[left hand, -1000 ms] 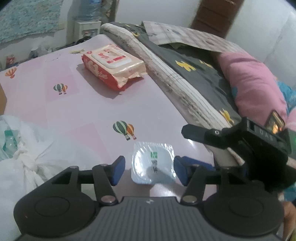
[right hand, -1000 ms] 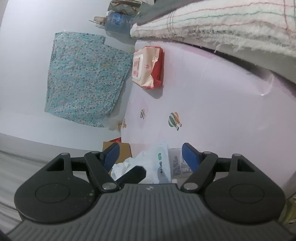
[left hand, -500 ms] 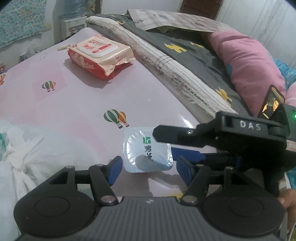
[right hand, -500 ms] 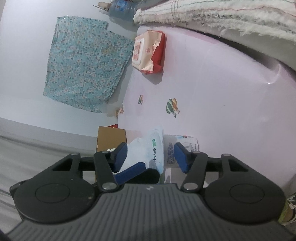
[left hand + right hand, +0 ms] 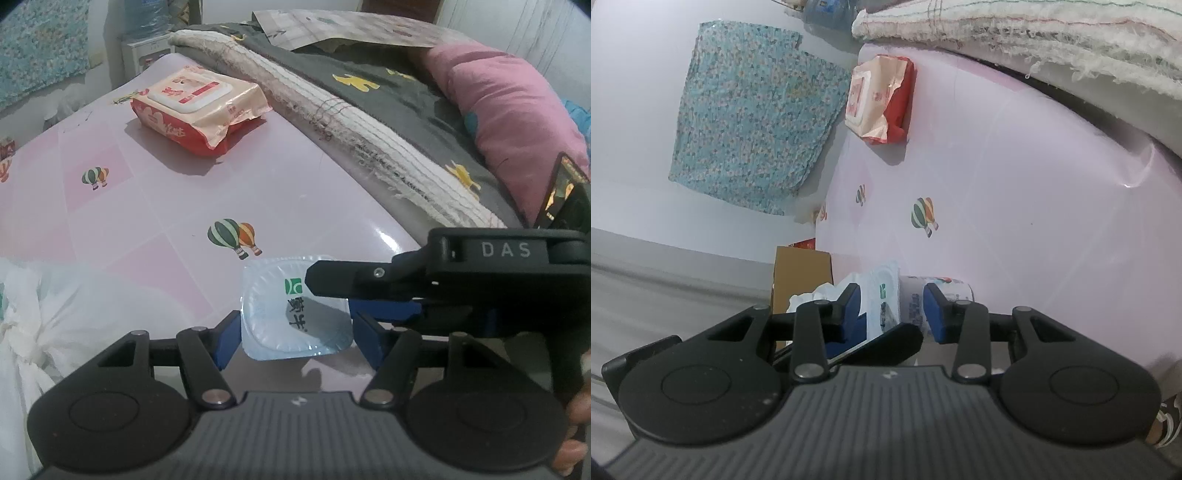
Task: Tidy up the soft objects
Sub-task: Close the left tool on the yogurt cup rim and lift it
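Note:
A small sealed cup (image 5: 295,314) with a pale blue foil lid and green logo stands on the pink table (image 5: 110,221). My left gripper (image 5: 297,338) straddles it, a blue pad close beside each edge of the lid, jaws open. From the right, one of my right gripper's fingers (image 5: 343,277) reaches over the lid. In the right wrist view the cup (image 5: 912,299) lies sideways between the closing jaws of my right gripper (image 5: 892,312); its pads do not visibly press. A red and cream wet-wipes pack (image 5: 195,110) lies farther back.
A knotted white plastic bag (image 5: 44,314) lies at the left. Folded blankets (image 5: 351,122) and a pink pillow (image 5: 509,110) border the table on the right. A cardboard box (image 5: 801,269) stands past the table's edge. A person's hand (image 5: 576,424) shows at the lower right.
My left gripper has come down and forward until the cup sits between its pads. My right gripper's jaws have narrowed a lot, and its finger has slid in over the lid.

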`<state>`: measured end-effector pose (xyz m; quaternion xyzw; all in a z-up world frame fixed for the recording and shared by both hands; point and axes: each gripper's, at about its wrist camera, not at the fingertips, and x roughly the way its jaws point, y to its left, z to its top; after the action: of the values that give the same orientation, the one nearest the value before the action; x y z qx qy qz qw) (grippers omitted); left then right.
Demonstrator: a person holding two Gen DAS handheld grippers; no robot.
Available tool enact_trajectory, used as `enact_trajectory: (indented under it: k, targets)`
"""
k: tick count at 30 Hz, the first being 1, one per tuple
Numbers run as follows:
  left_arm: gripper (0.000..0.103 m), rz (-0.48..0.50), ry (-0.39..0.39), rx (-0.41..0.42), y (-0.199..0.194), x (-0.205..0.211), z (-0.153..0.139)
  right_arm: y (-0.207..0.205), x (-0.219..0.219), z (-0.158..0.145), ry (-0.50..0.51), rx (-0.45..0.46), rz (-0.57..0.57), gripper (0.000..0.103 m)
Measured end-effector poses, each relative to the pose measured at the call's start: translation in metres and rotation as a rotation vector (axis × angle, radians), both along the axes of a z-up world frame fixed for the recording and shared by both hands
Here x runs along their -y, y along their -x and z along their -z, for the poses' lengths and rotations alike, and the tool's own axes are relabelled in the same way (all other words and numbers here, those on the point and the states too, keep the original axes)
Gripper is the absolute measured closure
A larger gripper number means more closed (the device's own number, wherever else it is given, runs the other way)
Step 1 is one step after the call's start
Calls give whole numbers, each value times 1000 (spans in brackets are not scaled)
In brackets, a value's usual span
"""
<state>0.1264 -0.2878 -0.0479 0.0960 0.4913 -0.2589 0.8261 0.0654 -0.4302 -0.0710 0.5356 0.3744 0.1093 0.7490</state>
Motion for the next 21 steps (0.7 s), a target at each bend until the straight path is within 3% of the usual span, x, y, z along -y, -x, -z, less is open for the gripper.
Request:
enact_trajectory:
  k: [16, 21]
  targets:
    - [39, -29, -7, 13, -8, 1, 4, -6, -2, 11, -20, -15, -26, 64]
    - [40, -28, -11, 32, -4, 0, 3, -4, -4, 7, -7, 9, -25, 69]
